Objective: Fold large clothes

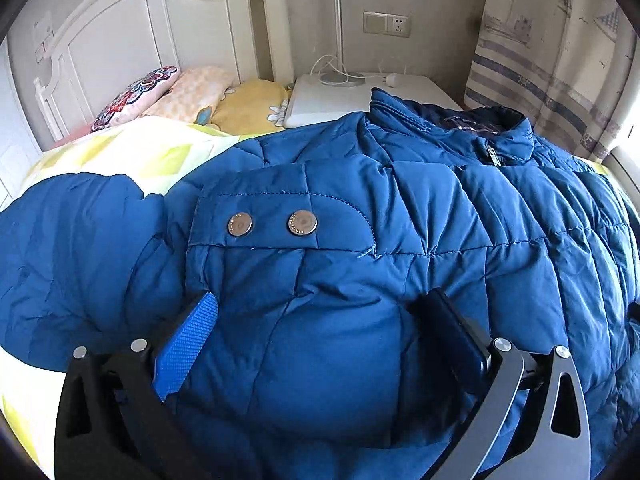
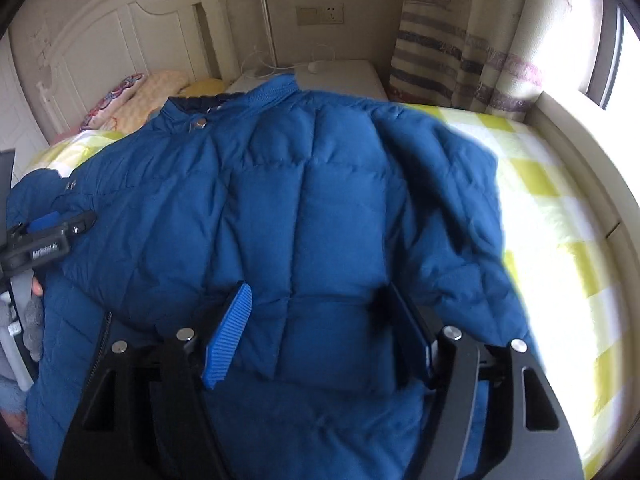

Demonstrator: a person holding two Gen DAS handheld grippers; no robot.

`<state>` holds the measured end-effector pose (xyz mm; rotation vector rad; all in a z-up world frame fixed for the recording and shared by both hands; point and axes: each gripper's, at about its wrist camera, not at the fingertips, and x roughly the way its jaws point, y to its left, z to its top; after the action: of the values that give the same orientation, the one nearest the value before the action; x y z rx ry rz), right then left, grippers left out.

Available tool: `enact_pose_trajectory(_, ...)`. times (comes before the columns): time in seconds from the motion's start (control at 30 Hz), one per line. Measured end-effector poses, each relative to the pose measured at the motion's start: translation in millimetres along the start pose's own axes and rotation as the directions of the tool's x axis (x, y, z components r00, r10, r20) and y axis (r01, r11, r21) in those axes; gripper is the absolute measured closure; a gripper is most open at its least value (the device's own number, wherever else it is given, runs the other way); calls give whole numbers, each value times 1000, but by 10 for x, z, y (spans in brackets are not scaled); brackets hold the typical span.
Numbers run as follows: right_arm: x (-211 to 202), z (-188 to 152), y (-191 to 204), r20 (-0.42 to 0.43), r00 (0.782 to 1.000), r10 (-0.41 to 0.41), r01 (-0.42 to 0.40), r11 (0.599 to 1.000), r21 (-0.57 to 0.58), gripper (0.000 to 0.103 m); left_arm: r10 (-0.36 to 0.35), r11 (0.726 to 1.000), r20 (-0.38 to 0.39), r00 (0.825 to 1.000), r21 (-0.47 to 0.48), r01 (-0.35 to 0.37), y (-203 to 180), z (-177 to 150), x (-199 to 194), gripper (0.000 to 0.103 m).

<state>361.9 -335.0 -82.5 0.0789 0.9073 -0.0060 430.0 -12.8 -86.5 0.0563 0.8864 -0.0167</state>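
A blue quilted puffer jacket (image 1: 400, 220) lies spread on the bed (image 2: 560, 208), collar toward the headboard (image 1: 120, 32) and pillows (image 1: 188, 92), covering much of the yellow-checked sheet. It looks bulky but light, soft and springy, with a smooth shell that may slip; a fold will likely puff back unless pressed down. Thin single layers would slide out, so the firmer places to take hold are the hem, the stitched seams or the cuff tab with two snaps (image 1: 272, 224), pinching a thick bunch of padding. The left claw (image 1: 320, 344) stands wide apart, its blue pad and dark finger straddling a swell of jacket fabric near the hem; the fabric bulges between them, touching, but is not clamped. The right claw (image 2: 320, 332) is likewise spread wide over the hem on the other side, fabric between the fingers but released, gripping nothing.
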Motion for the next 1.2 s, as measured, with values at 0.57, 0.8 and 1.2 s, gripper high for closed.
enact_pose_trajectory(0.57,459,817,141,147,987,-69,63,997,45,59,-77,992,152,985,-88,91,186,-24,-237,4)
enact_pose_trajectory(0.8,787,875,447,7,999,-38,38,994,-107,65,-65,992,191,979,-96,84,209,-4,-307,4)
enact_pose_trajectory(1.2,723,923,611,-8,1000,28,-29,988,-154,58,-71,991,157,985,-106,88,223,-8,-223,4)
